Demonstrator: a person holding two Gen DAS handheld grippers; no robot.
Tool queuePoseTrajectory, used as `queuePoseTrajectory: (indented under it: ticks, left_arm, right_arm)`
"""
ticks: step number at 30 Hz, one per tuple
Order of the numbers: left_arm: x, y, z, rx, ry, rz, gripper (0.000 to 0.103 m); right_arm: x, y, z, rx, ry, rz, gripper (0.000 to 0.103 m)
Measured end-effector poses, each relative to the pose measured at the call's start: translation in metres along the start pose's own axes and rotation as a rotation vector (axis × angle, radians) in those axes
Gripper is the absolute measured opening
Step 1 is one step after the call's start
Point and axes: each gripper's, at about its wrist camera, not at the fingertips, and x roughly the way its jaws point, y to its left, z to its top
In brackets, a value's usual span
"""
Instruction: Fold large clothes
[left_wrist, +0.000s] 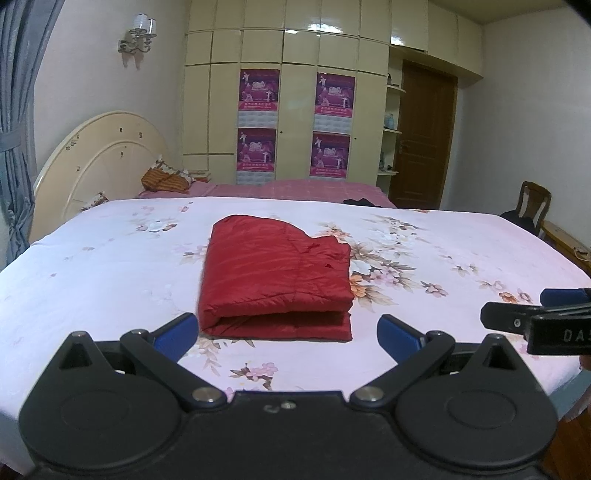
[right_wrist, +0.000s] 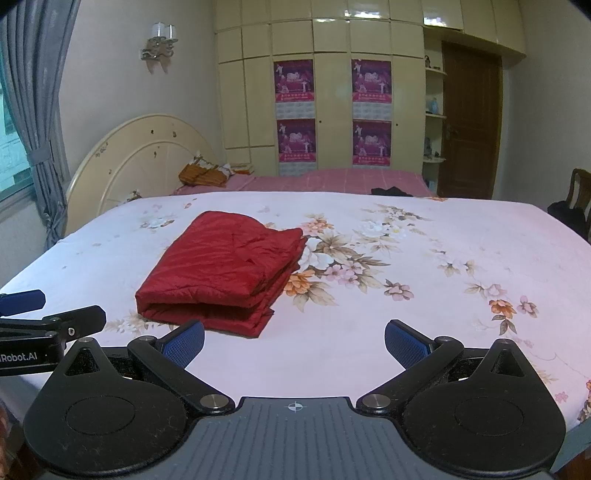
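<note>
Ahead of both grippers, spread wide: floral bedsheet (left_wrist: 110, 266), smooth and flat. Resting on it, just beyond the left gripper (left_wrist: 288, 334) and off to the near left of the right gripper (right_wrist: 294, 341): red padded garment (left_wrist: 277, 273), already doubled into a compact rectangle, layers stacked, rounded fold facing the fingers, one loose hem edge peeking out at the bottom.

Judged nearly complete; likely only tidying left. To finish well: approach low and level with the sheet, nip the protruding lower edge without pinching the bedsheet beneath, tug lightly to square it under the top layers, avoid dragging the slippery bundle or springing the fold apart. Puffy filling probably resists creasing, so a gentle press on top afterwards would help.

Left gripper: jaws spread wide, nothing between them, blue pads (left_wrist: 177, 332) clear of the cloth, hovering just short of the garment's near fold. Right gripper: likewise spread wide and empty, touching nothing, poised over bare sheet to the right of the bundle.
</note>
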Motion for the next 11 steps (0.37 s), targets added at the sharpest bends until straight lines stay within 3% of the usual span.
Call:
queuePoseTrajectory:
  ticks: [11]
  left_arm:
    - [-0.0004,0.0016,-0.0015,-0.013,0.009,-0.002,0.103]
  right_arm:
    - [-0.0005,-0.0007,-0.0014,0.0,0.002,0.006,0.103]
